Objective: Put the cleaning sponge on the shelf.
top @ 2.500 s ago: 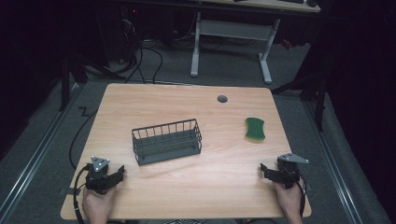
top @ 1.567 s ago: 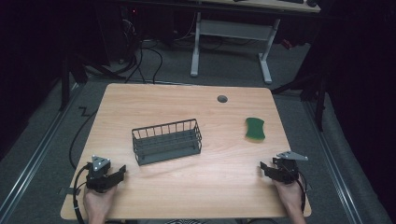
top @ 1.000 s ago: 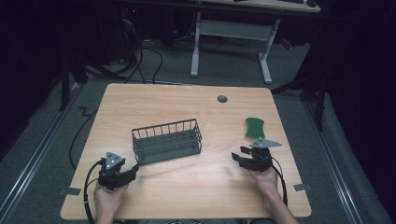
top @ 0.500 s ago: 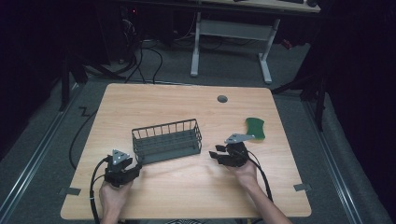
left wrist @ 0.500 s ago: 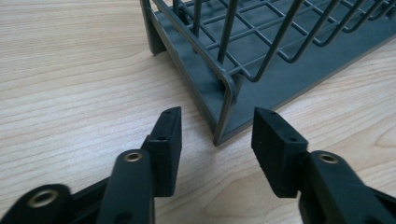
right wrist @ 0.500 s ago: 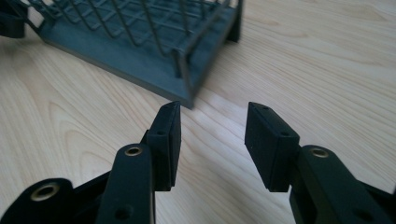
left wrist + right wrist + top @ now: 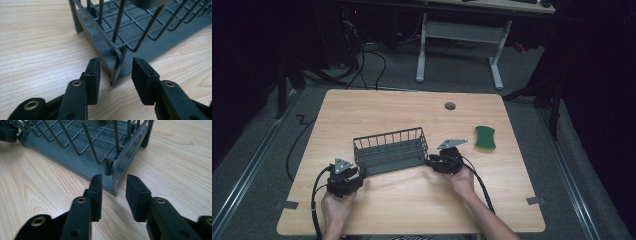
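Note:
A dark grey wire basket (image 7: 390,150) with a solid base stands on the wooden table (image 7: 377,110) near its middle. My left gripper (image 7: 357,175) is at the basket's near left corner (image 7: 117,62); its jaws stand open on either side of the corner post. My right gripper (image 7: 430,162) is at the basket's near right corner (image 7: 115,180), open, one jaw on each side of the corner wire. Neither pair of jaws presses on the wire. A green sponge (image 7: 485,137) lies flat to the right of the basket.
A round grey cable hole (image 7: 450,106) sits in the table near the far edge. Cables trail from both grippers over the near edge. A white-legged desk (image 7: 457,45) stands on the floor beyond the table.
Both hands have moved in from the near table corners to the basket. The right gripper travelled left to the basket's right end; the left moved right to its left end.

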The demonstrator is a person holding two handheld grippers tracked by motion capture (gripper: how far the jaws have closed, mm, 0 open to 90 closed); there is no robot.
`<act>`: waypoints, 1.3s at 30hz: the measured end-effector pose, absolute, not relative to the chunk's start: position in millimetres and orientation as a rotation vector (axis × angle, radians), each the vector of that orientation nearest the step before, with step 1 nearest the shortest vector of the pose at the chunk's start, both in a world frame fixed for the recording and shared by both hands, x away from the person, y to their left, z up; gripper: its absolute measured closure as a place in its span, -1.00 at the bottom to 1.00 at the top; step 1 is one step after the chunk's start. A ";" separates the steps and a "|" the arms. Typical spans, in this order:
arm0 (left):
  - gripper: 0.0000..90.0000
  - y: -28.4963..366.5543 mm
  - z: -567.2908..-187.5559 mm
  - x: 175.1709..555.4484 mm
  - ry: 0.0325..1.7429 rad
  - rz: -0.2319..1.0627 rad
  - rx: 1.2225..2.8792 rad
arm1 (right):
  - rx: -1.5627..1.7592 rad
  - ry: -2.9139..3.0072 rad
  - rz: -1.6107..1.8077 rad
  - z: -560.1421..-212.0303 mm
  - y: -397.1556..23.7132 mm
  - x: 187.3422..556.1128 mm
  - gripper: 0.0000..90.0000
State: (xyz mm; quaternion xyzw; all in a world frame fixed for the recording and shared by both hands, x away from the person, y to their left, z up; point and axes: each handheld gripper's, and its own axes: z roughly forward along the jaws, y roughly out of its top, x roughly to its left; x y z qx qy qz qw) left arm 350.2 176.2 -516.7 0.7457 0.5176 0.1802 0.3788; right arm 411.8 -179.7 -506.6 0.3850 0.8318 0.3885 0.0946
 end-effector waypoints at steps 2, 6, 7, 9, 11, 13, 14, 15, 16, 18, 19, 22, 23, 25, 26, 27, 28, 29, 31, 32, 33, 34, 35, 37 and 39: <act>0.40 176.2 -516.7 350.3 1.324 0.460 1.903 | 1.138 2.469 1.151 -507.2 -178.6 411.7 0.58; 0.54 176.3 -516.5 350.3 1.322 0.463 1.901 | 1.126 2.465 1.140 -507.5 -175.6 411.3 0.73; 0.58 176.2 -516.7 350.3 1.321 0.466 1.903 | 1.118 2.462 1.133 -507.2 -175.8 411.4 0.76; 0.65 175.9 -517.0 350.4 1.319 0.467 1.908 | 1.113 2.456 1.137 -506.3 -175.8 410.9 0.81; 0.70 175.4 -517.5 350.9 1.320 0.467 1.913 | 1.108 2.452 1.132 -505.2 -175.8 410.0 0.85; 0.76 175.0 -517.7 351.1 1.320 0.468 1.913 | 1.104 2.455 1.129 -504.6 -176.8 410.0 0.90; 0.78 174.8 -517.3 351.3 1.318 0.478 1.917 | 1.103 2.456 1.128 -504.6 -177.5 410.1 0.91; 0.80 174.8 -516.8 351.2 1.319 0.480 1.917 | 1.105 2.456 1.131 -504.7 -177.9 410.1 0.91; 0.83 174.5 -516.4 351.4 1.319 0.485 1.912 | 1.101 2.456 1.130 -504.7 -178.1 410.0 0.92; 0.87 174.0 -515.0 351.9 1.317 0.491 1.914 | 1.094 2.454 1.124 -504.5 -177.6 409.6 0.92; 0.88 174.0 -515.0 351.9 1.317 0.491 1.914 | 1.094 2.454 1.124 -504.5 -177.6 409.6 0.92; 0.90 172.4 -514.2 353.5 1.314 0.493 1.928 | 1.098 2.450 1.121 -504.5 -177.9 409.8 0.92; 0.90 171.3 -514.0 354.2 1.313 0.493 1.930 | 1.101 2.450 1.122 -504.5 -178.5 410.2 0.92; 0.91 168.6 -513.4 355.8 1.307 0.506 1.945 | 1.110 2.443 1.121 -504.5 -179.7 410.8 0.92; 0.91 168.6 -513.4 355.8 1.307 0.506 1.945 | 1.110 2.441 1.117 -504.4 -180.2 410.9 0.92; 0.91 167.7 -513.3 356.5 1.301 0.507 1.950 | 1.109 2.439 1.115 -504.2 -180.9 411.2 0.92; 0.92 165.6 -513.1 358.0 1.290 0.506 1.960 | 1.112 2.438 1.112 -504.0 -181.9 411.4 0.92; 0.92 164.1 -512.9 358.9 1.283 0.509 1.968 | 1.117 2.435 1.115 -504.1 -183.0 411.9 0.92; 0.92 162.8 -512.7 359.9 1.279 0.506 1.972 | 1.128 2.429 1.118 -504.3 -185.9 413.0 0.92; 0.92 159.8 -511.8 362.7 1.274 0.501 1.984 | 1.141 2.427 1.118 -504.3 -187.3 413.1 0.92; 0.92 158.1 -511.3 364.3 1.272 0.497 1.985 | 1.147 2.423 1.117 -504.2 -188.6 413.2 0.92; 0.92 156.7 -510.7 365.8 1.270 0.491 1.986 | 1.150 2.420 1.110 -503.6 -190.1 413.1 0.92; 0.92 155.5 -510.3 367.3 1.266 0.483 1.985 | 1.155 2.414 1.111 -503.2 -191.7 413.2 0.92; 0.92 154.2 -510.0 368.9 1.264 0.476 1.983 | 1.160 2.409 1.113 -502.8 -193.8 413.5 0.92; 0.92 148.0 -508.6 373.6 1.252 0.467 1.996 | 1.182 2.394 1.115 -502.2 -200.2 415.3 0.92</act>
